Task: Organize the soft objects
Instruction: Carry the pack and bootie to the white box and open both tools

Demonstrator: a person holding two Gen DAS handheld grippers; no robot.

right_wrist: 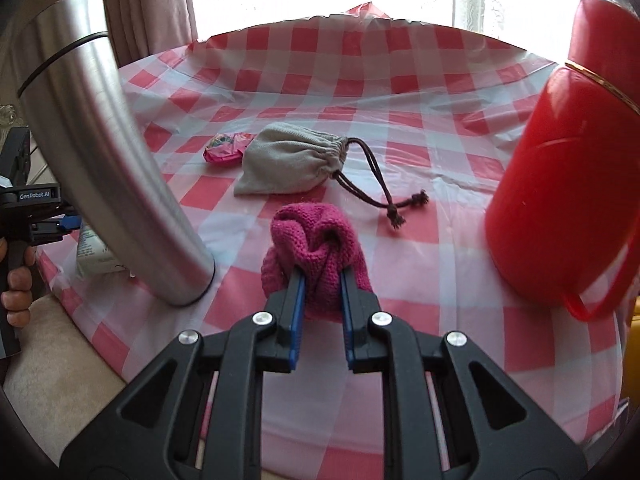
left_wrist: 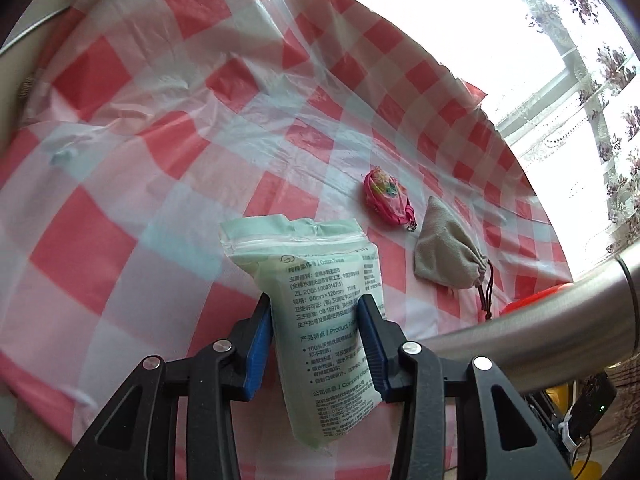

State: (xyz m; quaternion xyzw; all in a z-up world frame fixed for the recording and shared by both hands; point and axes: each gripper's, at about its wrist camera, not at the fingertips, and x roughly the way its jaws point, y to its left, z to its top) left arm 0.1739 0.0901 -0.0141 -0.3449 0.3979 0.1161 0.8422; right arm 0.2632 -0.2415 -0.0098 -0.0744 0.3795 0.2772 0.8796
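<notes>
Left gripper is clamped on the pale green tissue pack, held above the checked tablecloth; the pack's long axis runs along the fingers, top seal pointing away. Right gripper is clenched on a bunched magenta knit piece, also carried over the cloth.

Landmark: grey drawstring pouch. It lies straight ahead of the right gripper, mouth and cord trailing to its right; a small pink purse touches its left end. The right gripper is judged nearer to the pouch than the left, which sees it ahead and to the right.

Silver flask stands left of the pouch, between the two grippers; red flask stands well right of it. Open cloth is left in front of and behind the pouch; the far table edge lies well beyond it.
</notes>
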